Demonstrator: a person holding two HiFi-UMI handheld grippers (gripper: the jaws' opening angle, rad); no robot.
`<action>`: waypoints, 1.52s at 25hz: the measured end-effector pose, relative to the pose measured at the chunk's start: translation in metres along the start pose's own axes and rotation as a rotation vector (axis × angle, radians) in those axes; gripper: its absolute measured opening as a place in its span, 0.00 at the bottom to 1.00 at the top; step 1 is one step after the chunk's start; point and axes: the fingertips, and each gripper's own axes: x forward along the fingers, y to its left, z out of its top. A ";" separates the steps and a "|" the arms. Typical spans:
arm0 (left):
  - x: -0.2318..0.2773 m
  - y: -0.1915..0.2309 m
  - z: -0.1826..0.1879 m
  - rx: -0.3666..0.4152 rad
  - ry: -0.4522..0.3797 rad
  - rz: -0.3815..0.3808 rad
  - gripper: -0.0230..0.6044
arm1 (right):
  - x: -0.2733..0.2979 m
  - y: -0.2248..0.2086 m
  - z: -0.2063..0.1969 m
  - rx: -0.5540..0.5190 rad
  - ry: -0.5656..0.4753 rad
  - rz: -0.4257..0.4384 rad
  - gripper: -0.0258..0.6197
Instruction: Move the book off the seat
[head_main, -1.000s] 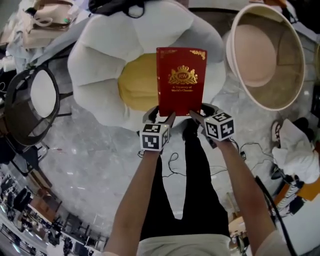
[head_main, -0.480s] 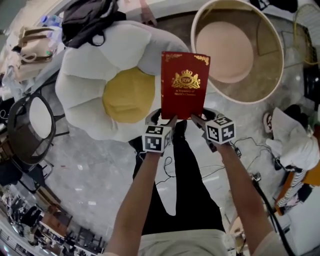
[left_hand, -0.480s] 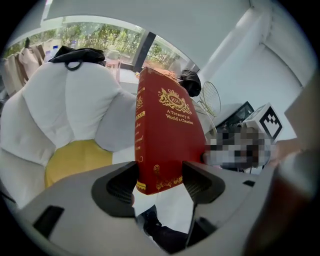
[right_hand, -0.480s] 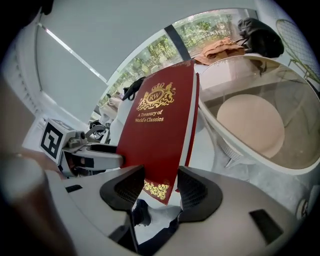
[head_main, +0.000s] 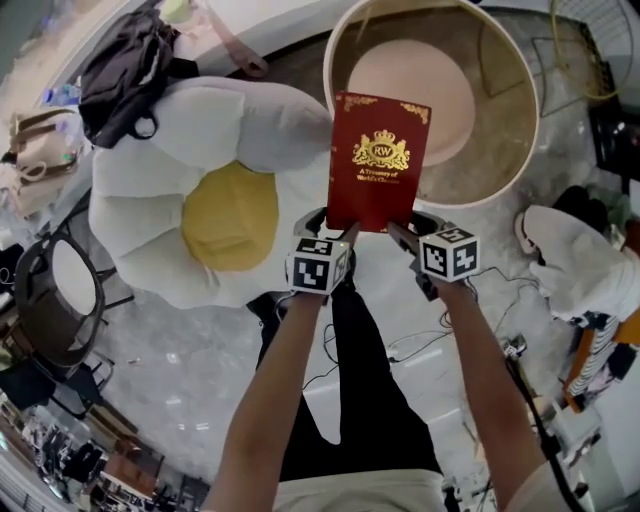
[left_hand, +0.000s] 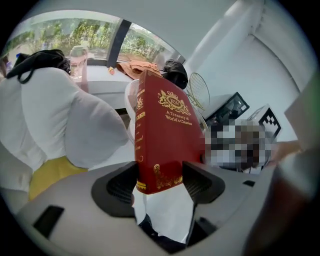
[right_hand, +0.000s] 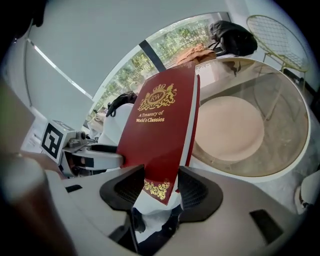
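Both the left gripper (head_main: 338, 236) and right gripper (head_main: 396, 232) have fingers clenched on the bottom edge of the red gold-crested hardback book (head_main: 375, 165). It is held upright, long axis pointing away, at the right edge of the white flower-shaped cushion seat (head_main: 160, 170).

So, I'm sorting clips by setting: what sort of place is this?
Probably an indoor lounge or furniture showroom: a flower-shaped cushion seat and a big round tub chair stand on a glossy pale floor, with tall windows onto trees.
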 end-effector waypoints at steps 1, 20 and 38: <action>0.007 -0.005 0.005 0.012 0.009 -0.007 0.49 | -0.003 -0.008 0.003 0.008 -0.007 -0.009 0.38; 0.098 -0.054 0.050 0.022 0.098 -0.067 0.49 | -0.021 -0.113 0.023 0.160 -0.080 -0.054 0.39; -0.027 -0.077 0.086 0.126 -0.023 -0.037 0.43 | -0.114 -0.050 0.056 0.032 -0.254 -0.103 0.29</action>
